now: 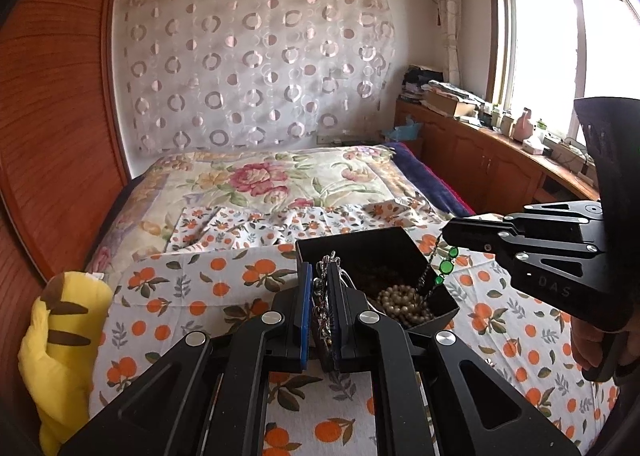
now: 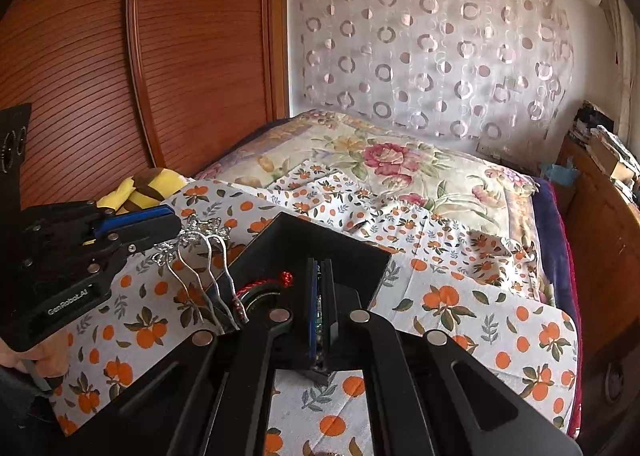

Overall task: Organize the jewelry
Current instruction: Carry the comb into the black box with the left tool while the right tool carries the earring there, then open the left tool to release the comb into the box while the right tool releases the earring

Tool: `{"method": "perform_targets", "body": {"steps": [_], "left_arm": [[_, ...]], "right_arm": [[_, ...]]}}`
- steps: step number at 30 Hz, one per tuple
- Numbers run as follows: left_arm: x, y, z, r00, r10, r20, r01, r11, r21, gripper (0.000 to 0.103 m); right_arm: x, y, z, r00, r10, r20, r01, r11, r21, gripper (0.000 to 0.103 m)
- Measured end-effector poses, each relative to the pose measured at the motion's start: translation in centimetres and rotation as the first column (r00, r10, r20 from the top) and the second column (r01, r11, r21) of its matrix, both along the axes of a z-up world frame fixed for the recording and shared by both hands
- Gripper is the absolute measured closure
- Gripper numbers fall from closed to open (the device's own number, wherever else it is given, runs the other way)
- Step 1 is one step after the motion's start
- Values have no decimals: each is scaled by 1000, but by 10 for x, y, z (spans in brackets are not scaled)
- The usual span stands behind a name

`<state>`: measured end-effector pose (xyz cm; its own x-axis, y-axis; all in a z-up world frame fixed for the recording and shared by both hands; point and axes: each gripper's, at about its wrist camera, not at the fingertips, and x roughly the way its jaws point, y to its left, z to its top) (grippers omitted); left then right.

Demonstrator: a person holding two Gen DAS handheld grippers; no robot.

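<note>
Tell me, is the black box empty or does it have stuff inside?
Not empty. The open black box holds a pile of pearl beads, and a red cord lies inside too.

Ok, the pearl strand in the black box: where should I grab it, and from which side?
Pinch the top loops of the pearl strand from straight above. It lies heaped in a corner of the open-topped black box, whose walls likely block any sideways approach.

Daylight from the overexposed window (image 1: 560, 56); sharp frames, edges fisheye-bent.
</note>
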<state>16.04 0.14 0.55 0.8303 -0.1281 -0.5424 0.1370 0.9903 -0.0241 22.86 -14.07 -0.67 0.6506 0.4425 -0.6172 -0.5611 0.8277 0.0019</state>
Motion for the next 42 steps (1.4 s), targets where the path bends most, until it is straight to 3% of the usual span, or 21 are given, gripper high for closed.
{"method": "perform_targets", "body": {"steps": [9, 17, 29, 39, 40, 42], "left_arm": [[13, -3, 0, 1000, -8, -10, 8, 1000, 3, 96], [23, -7, 2, 999, -32, -16, 32, 999, 5, 96], [29, -9, 29, 997, -71, -3, 71, 995, 64, 96], [49, -28, 23, 995, -92, -40, 95, 993, 77, 95], [48, -29, 23, 995, -93, -40, 96, 992, 79, 95], [43, -28, 24, 995, -94, -36, 97, 992, 85, 82]], "right_arm": [[7, -11, 13, 1000, 25, -6, -25, 999, 38, 99], [8, -32, 21, 1000, -21, 7, 21, 1000, 10, 99], [-5, -75, 0, 997, -74, 7, 74, 997, 6, 99], [-31, -111, -12, 996, -92, 8, 92, 996, 7, 99], [-32, -115, -13, 996, -94, 6, 94, 996, 7, 99], [-36, -120, -17, 995, -99, -1, 99, 995, 7, 99]]}}
